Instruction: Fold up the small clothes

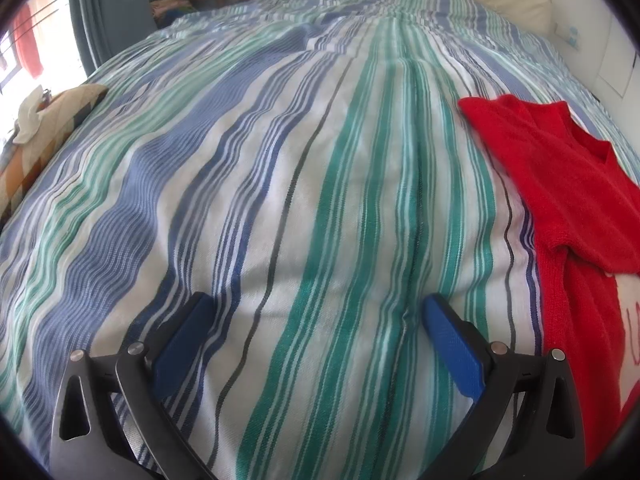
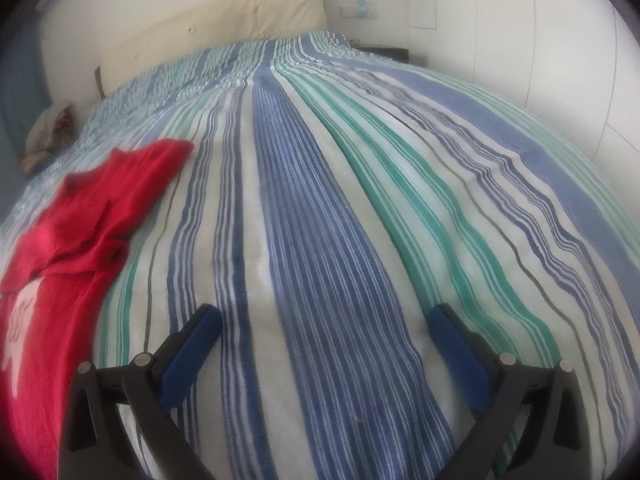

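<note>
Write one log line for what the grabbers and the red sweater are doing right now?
left gripper: open, empty | right gripper: open, empty | red sweater: on striped bedspread, sleeve folded in, untouched

A striped bedspread (image 1: 320,200) in blue, green and white covers the bed. A cream headboard (image 2: 208,24) stands at its far end against a white wall. A patterned cushion (image 1: 48,128) lies at the bed's left edge, near a blue curtain (image 1: 104,12).
</note>
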Tool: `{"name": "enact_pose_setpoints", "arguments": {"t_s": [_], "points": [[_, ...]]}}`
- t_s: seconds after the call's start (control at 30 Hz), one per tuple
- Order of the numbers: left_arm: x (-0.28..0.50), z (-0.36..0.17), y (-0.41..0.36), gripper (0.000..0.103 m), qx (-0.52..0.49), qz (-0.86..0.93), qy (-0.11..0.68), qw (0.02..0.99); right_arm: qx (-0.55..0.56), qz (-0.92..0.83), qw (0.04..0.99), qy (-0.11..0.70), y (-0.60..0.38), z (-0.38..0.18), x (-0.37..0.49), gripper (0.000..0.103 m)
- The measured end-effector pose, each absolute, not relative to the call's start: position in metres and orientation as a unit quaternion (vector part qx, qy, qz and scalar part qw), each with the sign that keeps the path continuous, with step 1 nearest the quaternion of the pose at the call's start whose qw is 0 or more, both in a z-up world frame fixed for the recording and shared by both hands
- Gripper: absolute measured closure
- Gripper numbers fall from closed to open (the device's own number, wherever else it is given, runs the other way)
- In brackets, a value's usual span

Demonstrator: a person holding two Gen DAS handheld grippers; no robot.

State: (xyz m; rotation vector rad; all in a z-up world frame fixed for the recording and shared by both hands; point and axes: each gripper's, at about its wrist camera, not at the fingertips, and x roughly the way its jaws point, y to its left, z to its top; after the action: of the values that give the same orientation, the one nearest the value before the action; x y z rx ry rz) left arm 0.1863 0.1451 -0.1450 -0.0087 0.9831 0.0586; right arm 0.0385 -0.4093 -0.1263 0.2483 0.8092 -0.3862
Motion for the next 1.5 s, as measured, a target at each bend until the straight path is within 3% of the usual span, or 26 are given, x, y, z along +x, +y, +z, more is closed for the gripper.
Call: {"name": "enact_pose_setpoints", "arguments": {"t_s": [1.5], "points": [[0.1865,-0.1449,0.1451,0.000,-0.004,0.029,0.472,0.881,0.119,-0.187,0.894,0.391,-0.4086,-0.1247,0.0429,0.000]]}}
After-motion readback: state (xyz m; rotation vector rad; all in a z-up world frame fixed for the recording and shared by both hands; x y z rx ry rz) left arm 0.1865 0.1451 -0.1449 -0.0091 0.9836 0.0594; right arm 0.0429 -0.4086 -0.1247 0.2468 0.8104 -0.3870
